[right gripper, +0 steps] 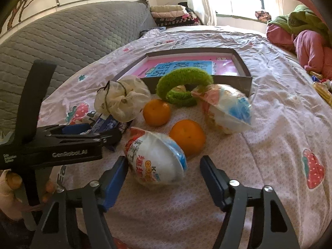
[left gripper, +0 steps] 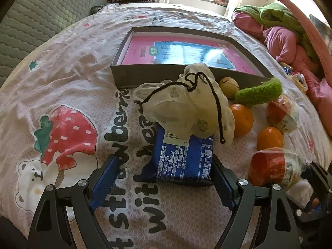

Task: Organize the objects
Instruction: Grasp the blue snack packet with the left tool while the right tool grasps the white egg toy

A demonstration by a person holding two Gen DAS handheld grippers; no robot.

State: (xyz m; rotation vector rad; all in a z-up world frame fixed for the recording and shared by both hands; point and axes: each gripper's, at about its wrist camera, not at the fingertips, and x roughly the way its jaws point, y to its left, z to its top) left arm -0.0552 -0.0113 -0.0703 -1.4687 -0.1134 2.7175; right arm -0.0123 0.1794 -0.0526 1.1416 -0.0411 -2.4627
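Item: blue snack packet [left gripper: 182, 161], between my left gripper [left gripper: 164, 182] jaws, spread, ungripped. Right gripper [right gripper: 164, 178] likewise spread around a wrapped chocolate egg [right gripper: 155, 161] (unpinched). Next: clamp, carry to the box [left gripper: 145, 76].

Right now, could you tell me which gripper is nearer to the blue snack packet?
Left. The left gripper has its open jaws on either side of the blue snack packet, while the right gripper sits off to its side, framing a wrapped egg-shaped treat.

Black left gripper [right gripper: 99, 132] side: "GenRobot.AI"
Pink strawberry-print bedsheet [left gripper: 72, 83]: "strawberries", "with"
Blue foil snack packet [left gripper: 184, 161]: "400-010-983"
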